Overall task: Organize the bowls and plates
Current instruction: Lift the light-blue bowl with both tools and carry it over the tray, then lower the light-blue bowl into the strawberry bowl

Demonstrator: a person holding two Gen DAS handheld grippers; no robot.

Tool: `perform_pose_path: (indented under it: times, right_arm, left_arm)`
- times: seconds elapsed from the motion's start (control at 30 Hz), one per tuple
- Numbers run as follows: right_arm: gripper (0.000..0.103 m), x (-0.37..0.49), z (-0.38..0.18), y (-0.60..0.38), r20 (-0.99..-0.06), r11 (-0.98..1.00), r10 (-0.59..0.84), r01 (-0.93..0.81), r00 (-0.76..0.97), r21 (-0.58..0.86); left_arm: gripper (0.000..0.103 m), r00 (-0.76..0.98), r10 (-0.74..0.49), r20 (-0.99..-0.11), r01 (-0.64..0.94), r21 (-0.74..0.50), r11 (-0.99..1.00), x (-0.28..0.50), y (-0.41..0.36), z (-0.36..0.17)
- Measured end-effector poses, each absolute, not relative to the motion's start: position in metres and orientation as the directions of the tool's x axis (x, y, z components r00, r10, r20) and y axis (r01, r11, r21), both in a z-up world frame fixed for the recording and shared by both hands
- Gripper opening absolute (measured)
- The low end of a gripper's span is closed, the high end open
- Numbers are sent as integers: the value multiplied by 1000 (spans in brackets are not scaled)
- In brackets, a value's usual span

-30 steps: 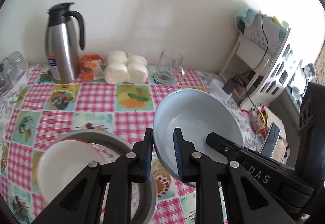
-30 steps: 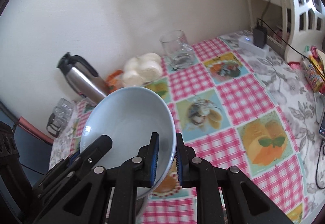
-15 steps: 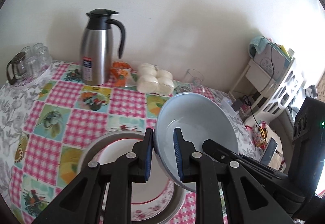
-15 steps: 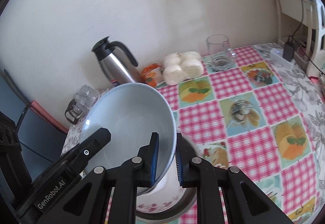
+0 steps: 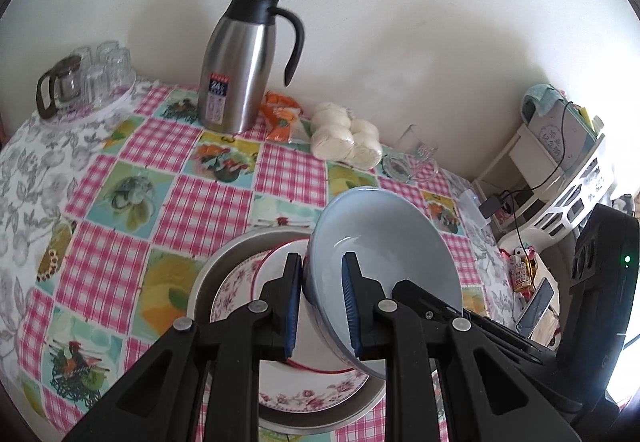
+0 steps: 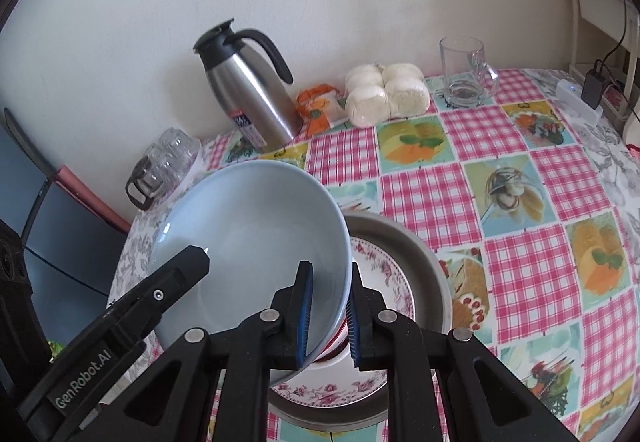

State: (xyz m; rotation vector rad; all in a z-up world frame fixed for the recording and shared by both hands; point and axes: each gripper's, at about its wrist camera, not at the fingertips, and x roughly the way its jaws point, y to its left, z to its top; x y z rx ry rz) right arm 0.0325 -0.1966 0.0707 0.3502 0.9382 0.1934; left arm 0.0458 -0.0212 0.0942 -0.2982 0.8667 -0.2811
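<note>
Bowl [image 5: 384,242] first: pale blue, tilted, and I've got it by the rim from both sides, hanging over the stack on the checkered tablecloth [image 5: 208,201]. Using the bowl as my landmark and going left to right: far off to its left, at the cloth's edge, a cluster of upturned glasses [image 5: 96,73] with a small glass pot. Behind the bowl and left of it stands the steel thermos jug [image 5: 240,65] against the wall, then an orange snack packet [image 5: 282,117], then a bag of white buns [image 5: 348,139], and behind the bowl to the right a clear glass mug [image 6: 464,73]. Directly under the bowl is a floral plate [image 5: 236,282] sitting inside a grey metal pan [image 5: 224,254], with something white and red-rimmed on the plate that I can't make out properly. My left gripper [image 5: 320,306] is clamped on the bowl's left rim, one blue pad inside and one outside. My right gripper [image 6: 328,318] is pinching the opposite rim the same way, wall squeezed between the pads. Further right of the bowl there's a white shelf unit [image 5: 560,169] with cables, well apart from everything I'm holding.
</note>
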Motion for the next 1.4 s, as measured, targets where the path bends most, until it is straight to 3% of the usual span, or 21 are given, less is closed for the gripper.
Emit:
perform_pose_path:
  times: [0.67,0.8,1.3,1.4]
  right_arm:
    - [20,37,56,-177,-815,967,224,-16,535,256]
    - [20,39,54,-177,-826,973,199,-9,528,229]
    - [20,35,55,-176,-824,975,197,-20,532,221]
    - [33,32,57,-176,-820,976,193,-19,539,217]
  left_arm:
    - [21,544,-371,-753,64,-403,913,56,-13,65]
    - [20,543,-324,-775,32,-367,930,58,-10,60]
    - [20,574,-348,-741,41,-398,916,52,-1,74]
    - [25,583,-352,-732,49,-401,915,47,-1,78]
